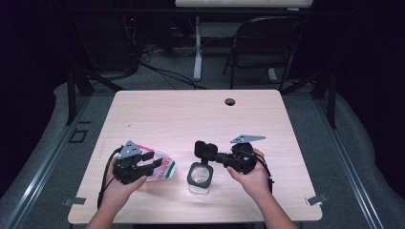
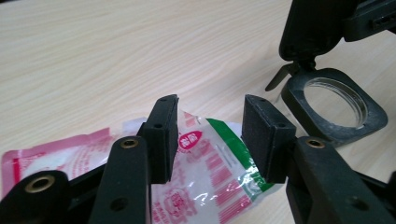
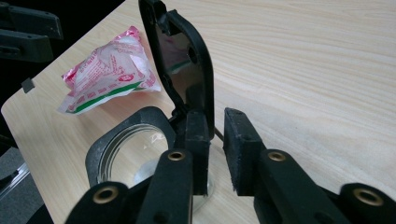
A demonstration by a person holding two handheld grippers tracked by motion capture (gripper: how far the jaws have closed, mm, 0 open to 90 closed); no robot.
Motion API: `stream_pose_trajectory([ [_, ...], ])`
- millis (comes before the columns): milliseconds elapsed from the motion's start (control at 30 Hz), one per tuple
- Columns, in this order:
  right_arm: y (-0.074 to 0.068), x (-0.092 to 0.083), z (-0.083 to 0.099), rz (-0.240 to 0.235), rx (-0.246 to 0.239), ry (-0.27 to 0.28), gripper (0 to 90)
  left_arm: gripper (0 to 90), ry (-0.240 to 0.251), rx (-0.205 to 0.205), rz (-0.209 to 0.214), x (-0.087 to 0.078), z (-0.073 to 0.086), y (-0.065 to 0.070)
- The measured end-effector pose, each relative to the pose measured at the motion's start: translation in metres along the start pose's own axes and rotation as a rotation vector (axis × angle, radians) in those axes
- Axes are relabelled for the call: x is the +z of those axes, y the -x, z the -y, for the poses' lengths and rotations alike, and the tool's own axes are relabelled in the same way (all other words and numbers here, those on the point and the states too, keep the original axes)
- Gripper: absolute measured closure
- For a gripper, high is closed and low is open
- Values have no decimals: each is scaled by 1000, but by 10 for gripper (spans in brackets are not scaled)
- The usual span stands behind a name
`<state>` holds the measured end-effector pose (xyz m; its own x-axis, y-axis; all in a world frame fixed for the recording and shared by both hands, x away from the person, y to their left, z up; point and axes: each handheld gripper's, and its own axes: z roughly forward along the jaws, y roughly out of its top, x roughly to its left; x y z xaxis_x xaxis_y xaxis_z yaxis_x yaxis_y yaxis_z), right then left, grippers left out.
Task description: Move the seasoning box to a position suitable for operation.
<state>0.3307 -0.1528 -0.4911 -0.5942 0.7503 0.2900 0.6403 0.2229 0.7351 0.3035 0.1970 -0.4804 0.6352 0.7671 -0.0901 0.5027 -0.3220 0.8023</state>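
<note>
A pink, white and green snack packet (image 1: 165, 170) (image 3: 109, 70) lies on the wooden table (image 1: 191, 114) at the front left. My left gripper (image 1: 155, 164) (image 2: 211, 107) hovers over it, open, one pad on each side of the packet (image 2: 210, 172) without pressing it. To the right stands a clear jar (image 1: 199, 180) with a black square collar (image 2: 299, 100) (image 3: 140, 116). Its black hinged lid (image 1: 205, 149) (image 2: 313, 28) (image 3: 187, 60) is flipped upright. My right gripper (image 1: 217, 156) (image 3: 215, 119) sits just behind the lid's hinge, jaws a narrow gap apart with nothing between them.
A round cable hole (image 1: 230, 101) sits near the table's far edge. Bare wood stretches behind and to the right of the jar. A folding chair (image 1: 267, 43) and a desk leg (image 1: 197, 52) stand on the floor beyond the table.
</note>
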Motion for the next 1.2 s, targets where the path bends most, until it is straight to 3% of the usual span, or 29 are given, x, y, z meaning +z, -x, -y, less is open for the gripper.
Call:
stream_pose_trajectory([
  [167, -1, 6, -2, 11, -11, 4, 849, 541, 3, 3, -10, -2, 2, -2],
  [267, -3, 10, -2, 27, -23, 9, 848, 528, -5, -3, 5, 0, 3, -3],
  [433, -3, 12, -3, 23, -29, 7, 810, 520, -31, 18, -14, 9, 8, -2],
  [567, -8, 2, 0, 31, -42, 23, 759, 503, -44, 30, -4, 11, 10, 1],
  [667, -7, -3, 1, 35, -44, 32, 729, 486, -53, 31, -19, 8, 12, 0],
  [867, -3, -15, 4, 42, -32, 53, 652, 512, -32, -13, -10, -4, 23, -7],
  [1100, -4, -22, 5, 55, -40, 62, 603, 375, -40, -8, -21, -12, 35, -8],
  [1200, -4, -23, 6, 60, -39, 66, 590, 359, -32, -9, -13, -14, 40, -6],
])
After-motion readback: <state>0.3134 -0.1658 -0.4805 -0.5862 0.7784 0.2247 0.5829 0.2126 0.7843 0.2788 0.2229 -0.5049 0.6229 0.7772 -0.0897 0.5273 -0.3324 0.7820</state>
